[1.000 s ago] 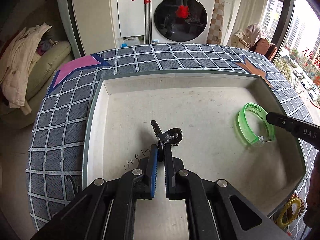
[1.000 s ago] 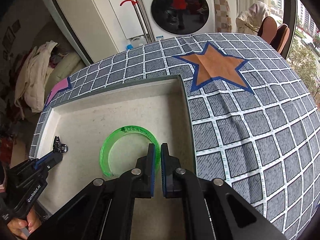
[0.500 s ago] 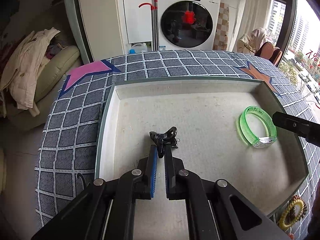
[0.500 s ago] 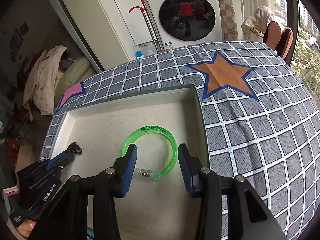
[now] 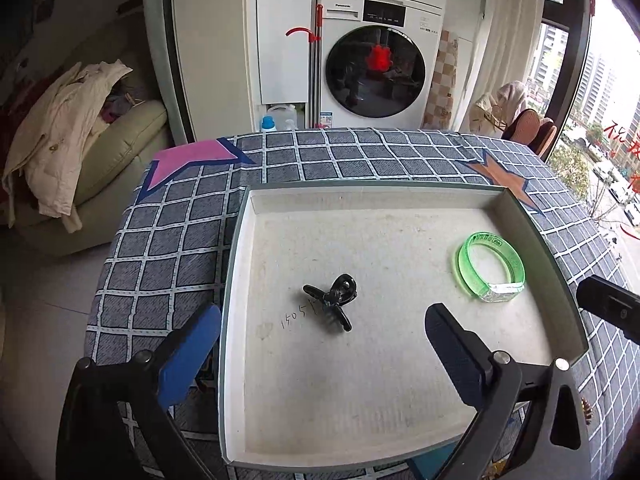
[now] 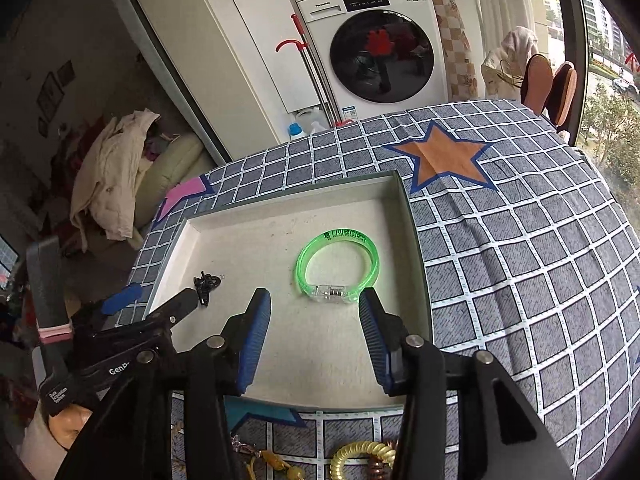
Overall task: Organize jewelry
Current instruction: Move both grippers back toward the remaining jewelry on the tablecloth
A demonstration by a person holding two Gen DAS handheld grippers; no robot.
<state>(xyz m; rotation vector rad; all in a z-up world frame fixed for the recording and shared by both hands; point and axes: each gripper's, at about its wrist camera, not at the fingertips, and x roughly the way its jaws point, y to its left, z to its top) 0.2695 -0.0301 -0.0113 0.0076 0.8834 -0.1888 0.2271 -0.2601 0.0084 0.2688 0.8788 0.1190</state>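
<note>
A black claw clip [image 5: 334, 304] lies loose on the floor of the shallow white tray [image 5: 236, 280], left of centre. My left gripper [image 5: 324, 310] hovers above and behind it. Its jaws are opening wide and the blue pads touch nothing. The green translucent bracelet [image 6: 344, 235] rests flat near the tray's right wall, clasp toward me. My right gripper [image 6: 314, 294] is just behind that clasp, jaws opening and not touching the bracelet. The right wrist view also shows the clip [image 6: 206, 282] and the left gripper [image 6: 156, 300].
The tray sits on a grey checked cloth with an orange star [image 6: 444, 156] and a pink star [image 5: 192, 160]. A yellow coil tie [image 6: 360, 456] and small trinkets [image 6: 276, 460] lie by the near edge. Beyond the table are a washing machine [image 5: 376, 68] and a sofa with a coat [image 5: 68, 136].
The left gripper let go of the black clip, opened wide and drew back upward. The right gripper released the green bracelet's rim, opened and pulled back.
</note>
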